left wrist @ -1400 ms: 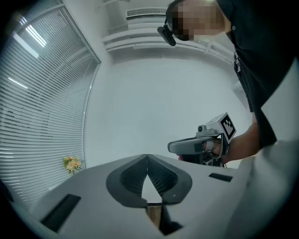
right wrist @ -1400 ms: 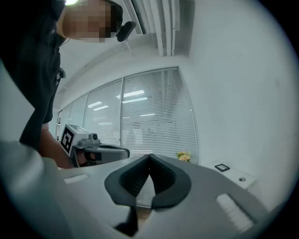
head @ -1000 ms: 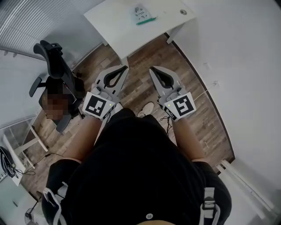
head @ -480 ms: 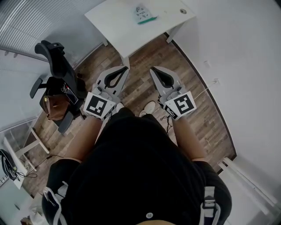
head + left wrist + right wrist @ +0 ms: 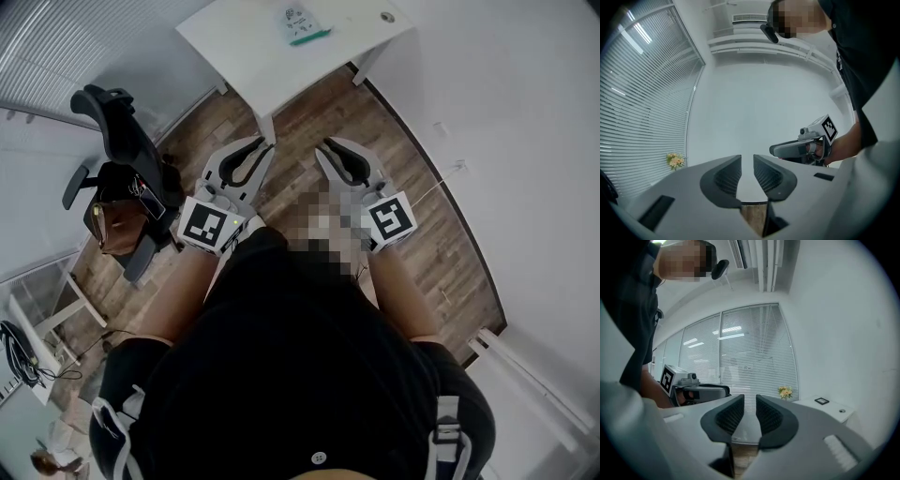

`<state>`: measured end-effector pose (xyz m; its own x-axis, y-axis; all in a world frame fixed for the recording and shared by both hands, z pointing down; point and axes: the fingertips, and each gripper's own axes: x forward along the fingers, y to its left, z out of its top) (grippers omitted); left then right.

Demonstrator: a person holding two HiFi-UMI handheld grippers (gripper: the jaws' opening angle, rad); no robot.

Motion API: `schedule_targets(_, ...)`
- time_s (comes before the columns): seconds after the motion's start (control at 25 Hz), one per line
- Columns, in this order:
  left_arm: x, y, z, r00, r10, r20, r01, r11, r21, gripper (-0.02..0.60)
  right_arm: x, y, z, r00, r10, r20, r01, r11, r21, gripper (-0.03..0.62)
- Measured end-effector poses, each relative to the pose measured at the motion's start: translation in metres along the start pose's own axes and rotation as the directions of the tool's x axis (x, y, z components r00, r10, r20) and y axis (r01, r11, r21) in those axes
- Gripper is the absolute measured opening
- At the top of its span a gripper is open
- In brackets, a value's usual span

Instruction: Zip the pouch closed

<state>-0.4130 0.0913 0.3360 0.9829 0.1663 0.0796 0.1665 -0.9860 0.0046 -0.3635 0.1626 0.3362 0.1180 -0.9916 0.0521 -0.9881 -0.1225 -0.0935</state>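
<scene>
Looking steeply down in the head view, a person in a black top holds two grey plastic grippers level over a brown wood-plank floor (image 5: 441,253). The left gripper (image 5: 255,150) sits just left of centre and the right gripper (image 5: 330,150) just right of centre, each bearing a cube with square markers. The small white-and-teal flat pouch (image 5: 304,24) lies on a white rectangular table (image 5: 244,52) at the top of the frame, well apart from both grippers. A black office chair (image 5: 117,141) stands at the left edge with a brown bag (image 5: 112,225) on its seat.

In the left gripper view, the left gripper (image 5: 747,164) fills the lower centre. Its dark ribbed jaws are opening, a narrow gap between them and nothing in it. The right gripper shows at the right, white window blinds (image 5: 637,103) cover the left, and small yellow flowers (image 5: 675,160) sit at lower left.

In the right gripper view, the right gripper (image 5: 750,412) is at lower centre, its jaws likewise opening on a narrow, empty gap. The left gripper shows at the left, with the blinds behind.
</scene>
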Motion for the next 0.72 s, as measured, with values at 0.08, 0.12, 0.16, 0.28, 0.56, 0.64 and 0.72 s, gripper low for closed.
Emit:
schedule_targets(0.08,0.004,-0.002,0.0,1.0,0.0,0.006,0.0,1.0,-0.005,0.126,-0.003,-0.004,0.0,1.0,-0.004,-0.001,0.004,1.0,-0.005,0.109)
schedule_targets(0.12,0.007,-0.003,0.001,1.0,-0.002,0.011,0.002,1.0,-0.006,0.149,-0.005,-0.007,0.0,1.0,-0.007,-0.002,0.007,1.0,-0.01,0.122)
schedule_targets(0.16,0.009,-0.005,0.002,1.0,-0.004,0.017,0.004,1.0,-0.007,0.169,-0.007,-0.01,0.001,1.0,-0.011,-0.003,0.011,1.0,-0.016,0.137)
schedule_targets(0.28,0.014,-0.007,0.005,1.0,-0.005,0.023,0.005,1.0,-0.006,0.243,-0.012,-0.018,0.005,1.0,-0.027,0.008,0.027,0.999,-0.025,0.194)
schedule_targets(0.56,0.042,-0.019,0.005,1.0,0.0,0.017,0.0,1.0,0.0,0.305,-0.029,-0.045,0.01,0.999,-0.036,0.012,0.036,0.998,-0.053,0.291)
schedule_targets(0.64,0.055,-0.025,0.006,1.0,-0.003,0.018,0.003,1.0,0.003,0.305,-0.036,-0.057,0.01,0.999,-0.037,0.014,0.038,0.998,-0.046,0.298)
schedule_targets(0.72,0.067,-0.031,0.008,1.0,-0.003,0.017,0.003,1.0,0.006,0.305,-0.042,-0.069,0.011,0.999,-0.035,0.021,0.035,0.999,-0.038,0.299)
